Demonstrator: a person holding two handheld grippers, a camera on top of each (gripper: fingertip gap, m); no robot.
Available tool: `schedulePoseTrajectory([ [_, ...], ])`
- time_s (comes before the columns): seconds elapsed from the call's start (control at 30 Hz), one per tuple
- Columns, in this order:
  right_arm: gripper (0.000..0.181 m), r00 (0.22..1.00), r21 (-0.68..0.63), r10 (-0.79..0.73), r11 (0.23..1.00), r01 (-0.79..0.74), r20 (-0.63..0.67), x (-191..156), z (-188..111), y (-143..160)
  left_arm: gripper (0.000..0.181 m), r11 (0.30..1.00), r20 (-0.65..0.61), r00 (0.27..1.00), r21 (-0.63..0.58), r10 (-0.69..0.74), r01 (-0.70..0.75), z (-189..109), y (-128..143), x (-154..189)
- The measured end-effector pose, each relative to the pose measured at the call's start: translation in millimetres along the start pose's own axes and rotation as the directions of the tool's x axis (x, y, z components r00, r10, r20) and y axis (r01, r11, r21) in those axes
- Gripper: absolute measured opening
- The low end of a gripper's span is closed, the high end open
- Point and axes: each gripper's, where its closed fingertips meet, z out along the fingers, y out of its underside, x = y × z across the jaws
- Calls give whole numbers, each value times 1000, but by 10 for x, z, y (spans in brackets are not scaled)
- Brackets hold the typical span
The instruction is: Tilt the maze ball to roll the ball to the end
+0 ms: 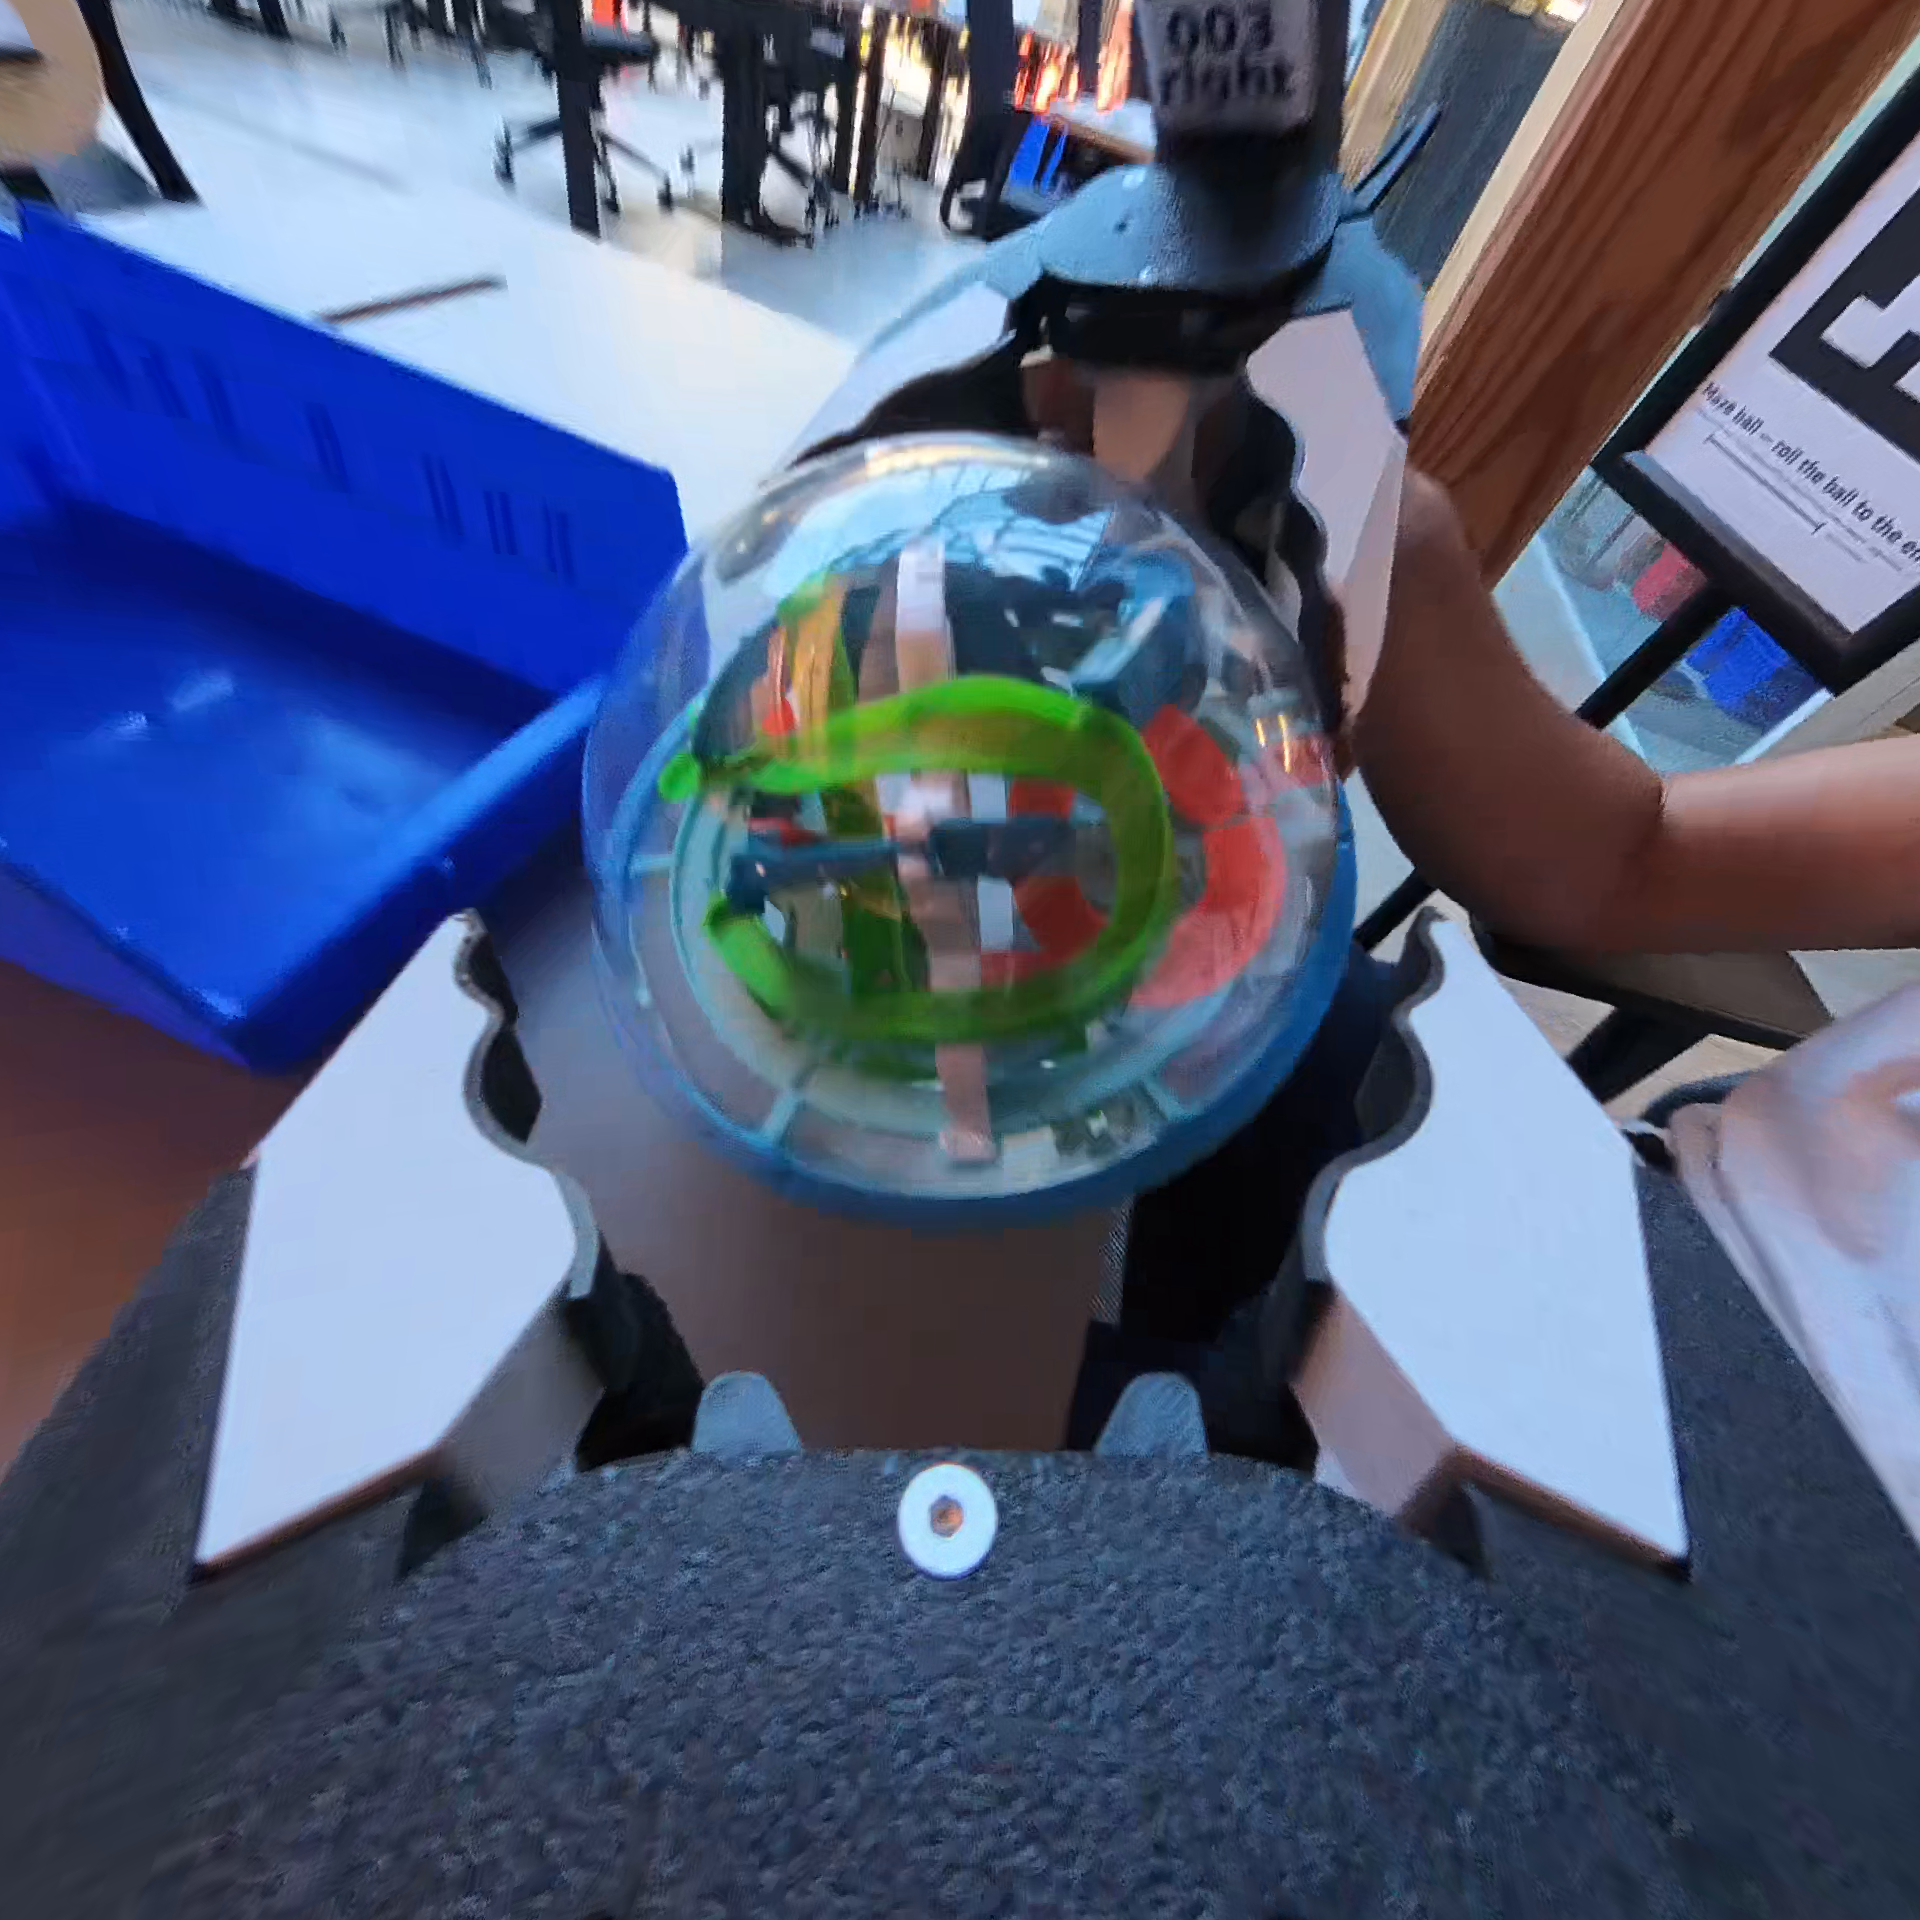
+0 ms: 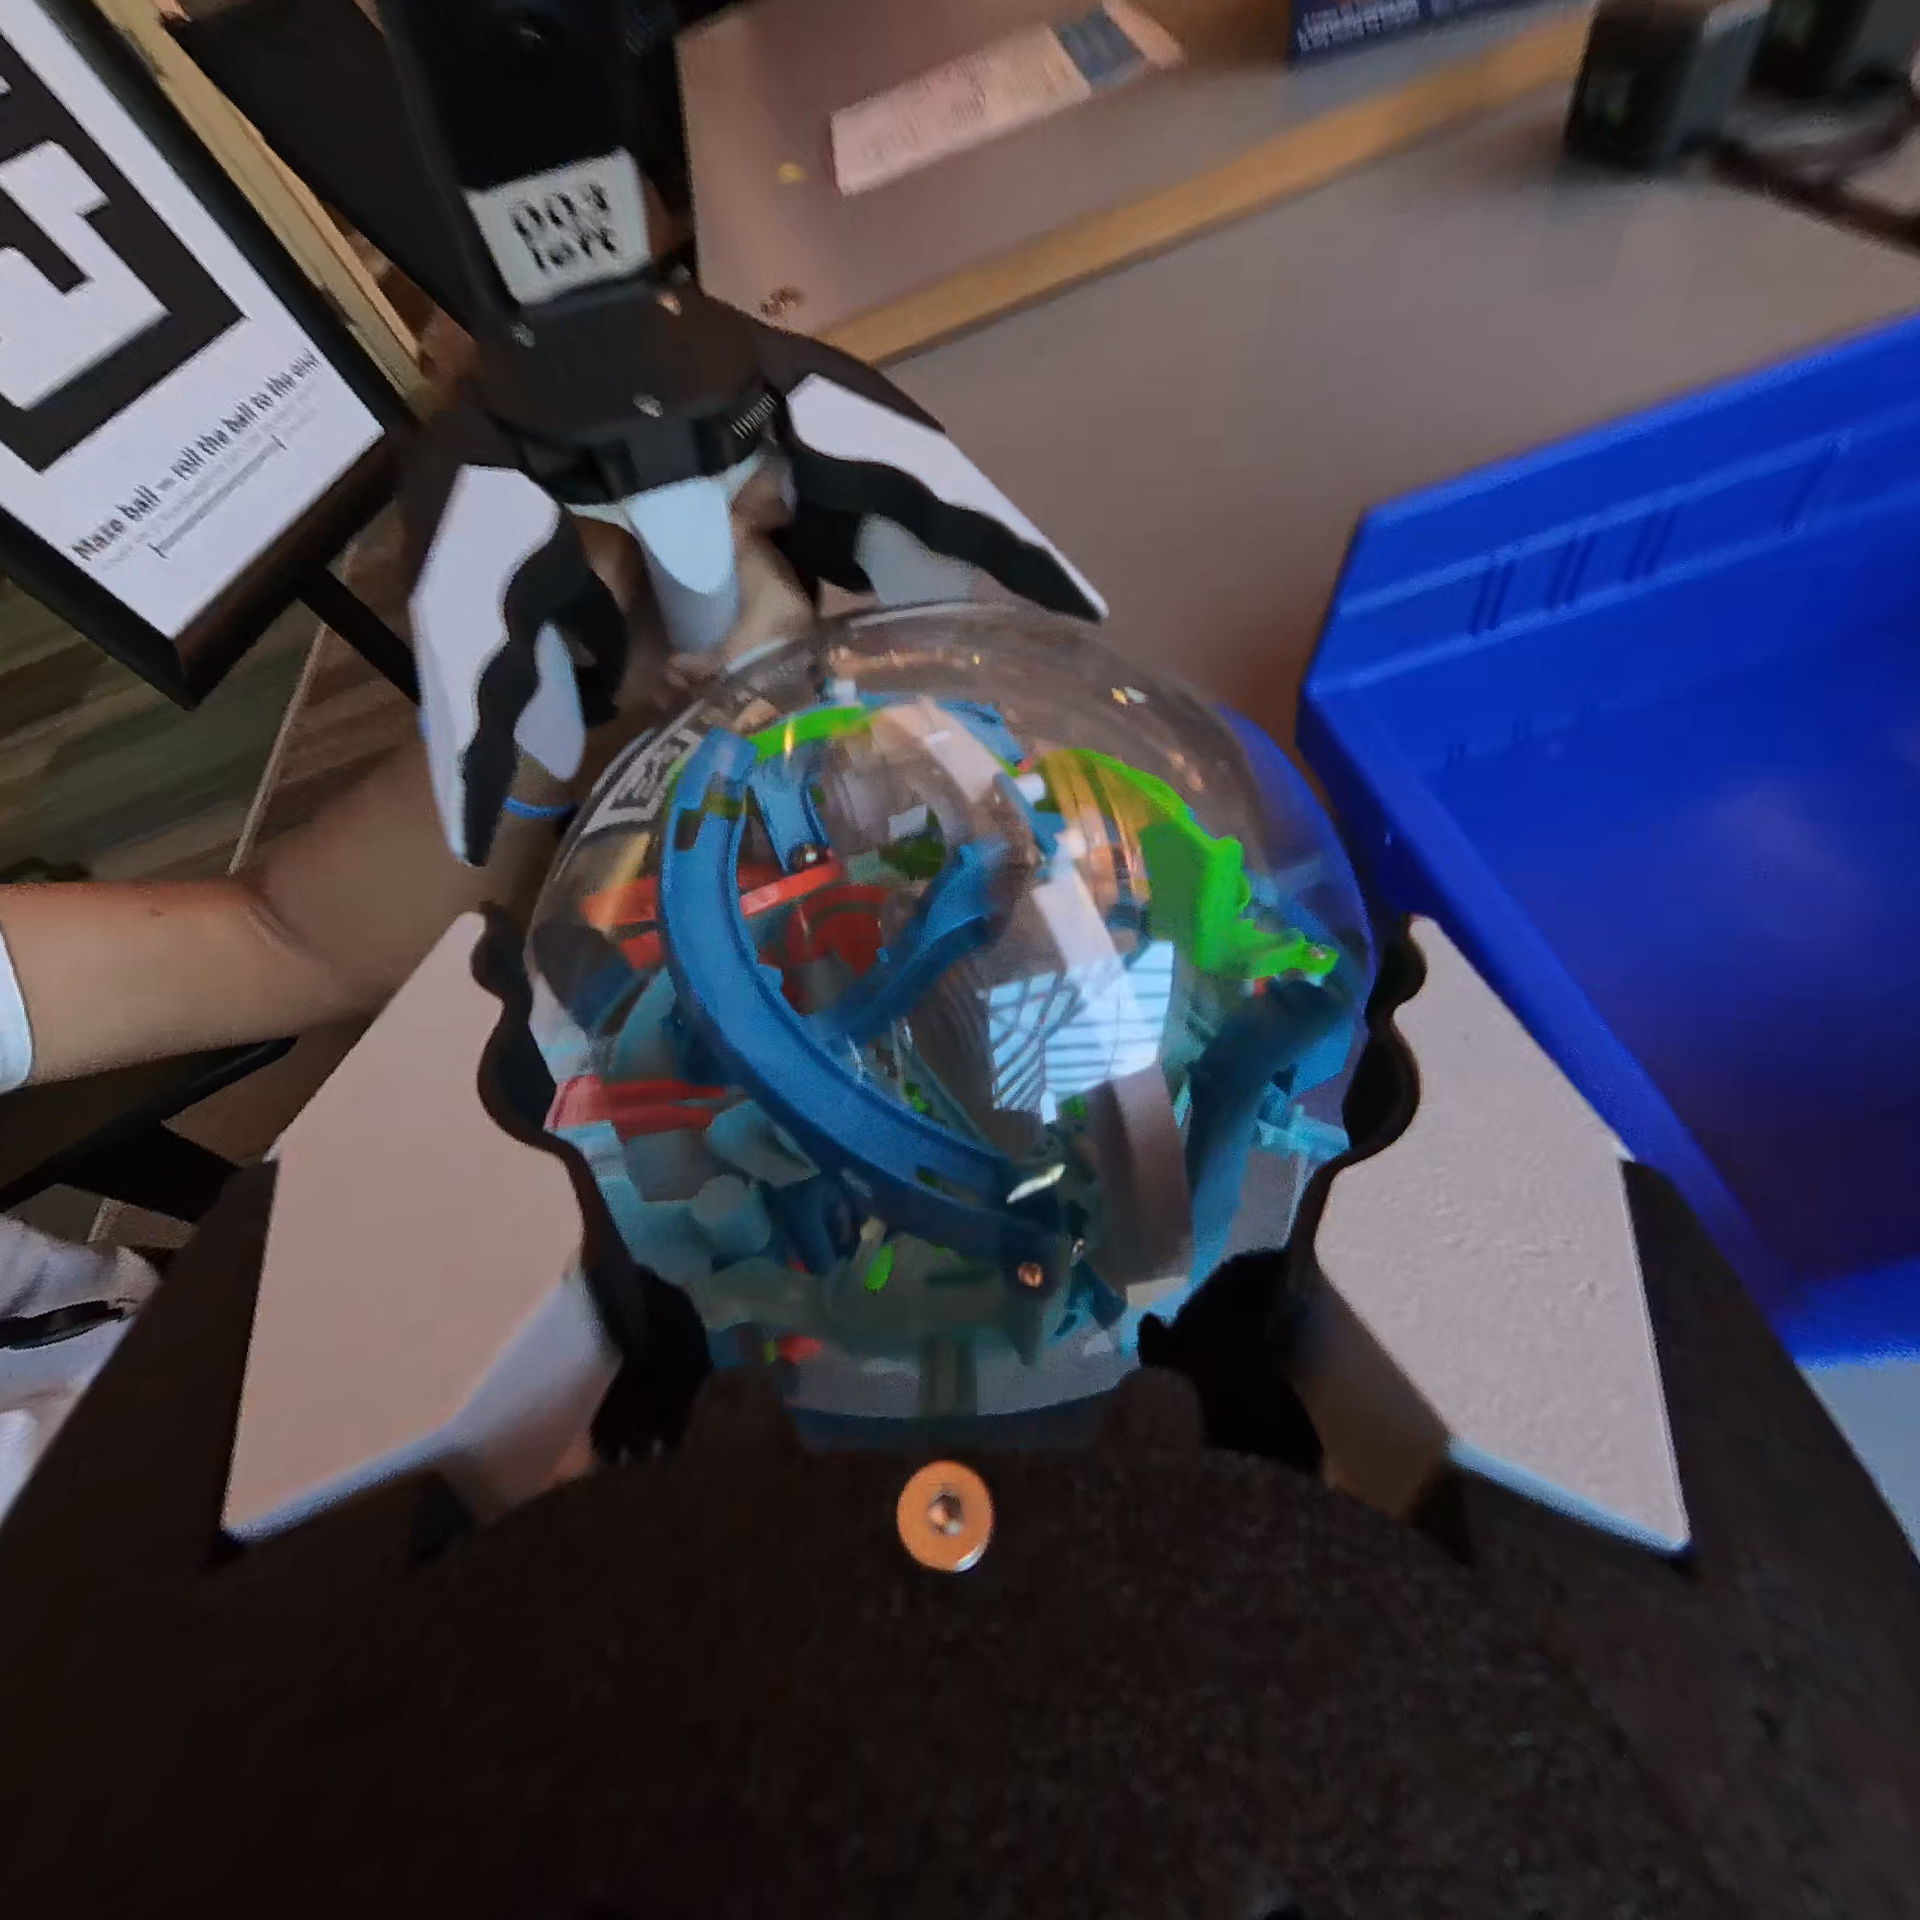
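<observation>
The maze ball [image 1: 966,831] is a clear sphere with green, red and blue tracks inside and a blue band around it, held up in the air. In the right wrist view the ball [image 2: 935,1018] fills the space between my right gripper [image 2: 940,935] fingers, which press on both its sides. My left gripper [image 1: 951,925] faces it from the opposite side with jaws wide apart. Its fingertips flank the ball with small gaps showing. Each gripper shows in the other's view: right [image 1: 1081,457], left [image 2: 774,727]. I cannot tell which shiny bead inside is the small ball.
A blue plastic bin [image 1: 260,727] stands right beside the ball, also in the right wrist view [image 2: 1662,831]. A framed sign on a black stand [image 1: 1818,416] and a wooden post [image 1: 1610,260] are on the other side. A person's forearm [image 1: 1558,810] reaches in.
</observation>
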Motion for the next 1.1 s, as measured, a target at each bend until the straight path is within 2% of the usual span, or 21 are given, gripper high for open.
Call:
schedulePoseTrajectory([
  [0.07, 153, 999, 96, -32, 995, 32, -2, -10, -25, -137, 158, 1000, -20, 1000, 9, -1, 1, 24, 46, -25],
  [0.2, 146, 997, 240, -67, 969, 60, 23, -20, -336, -295, 155, 999, -114, 993, -31, -39, 36, 73, 213, 30],
  [0.27, 145, 995, 210, -88, 975, 78, 39, -5, -447, -178, 154, 997, -119, 991, -36, -68, 64, 71, 228, -7],
  [0.4, 146, 987, 52, -155, 987, 153, 52, 56, -491, 267, 154, 978, -137, 969, -15, -207, 207, 60, 223, -141],
  [0.5, 147, 986, -8, -154, 988, 155, 65, 90, -347, 434, 154, 929, -138, 919, -21, -369, 370, 42, 245, -268],
  [0.6, 153, 983, -32, -180, 983, 182, 42, 111, -145, 425, 154, 903, -111, 897, -70, -428, 423, 56, 346, -300],
  [0.67, 154, 980, -1, -196, 980, 197, -26, 139, -35, 307, 153, 905, -72, 904, -99, -422, 414, 85, 404, -282],
  [0.73, 153, 971, -29, -226, 974, 225, -81, 179, 31, 287, 153, 912, -21, 919, -137, -393, 386, 95, 438, -249],
  [0.87, 154, 954, -45, -293, 956, 290, -65, 150, 23, 317, 153, 919, 50, 947, -233, -317, 320, 105, 544, -166],
  [1.03, 154, 970, 103, -244, 965, 242, 8, 79, -60, 168, 158, 877, 85, 977, -430, -196, 214, 224, 864, -30],
  [1.1, 155, 969, 196, -248, 950, 241, 11, 70, -114, 102, 149, 870, 86, 974, -439, -208, 224, 296, 890, -32],
])
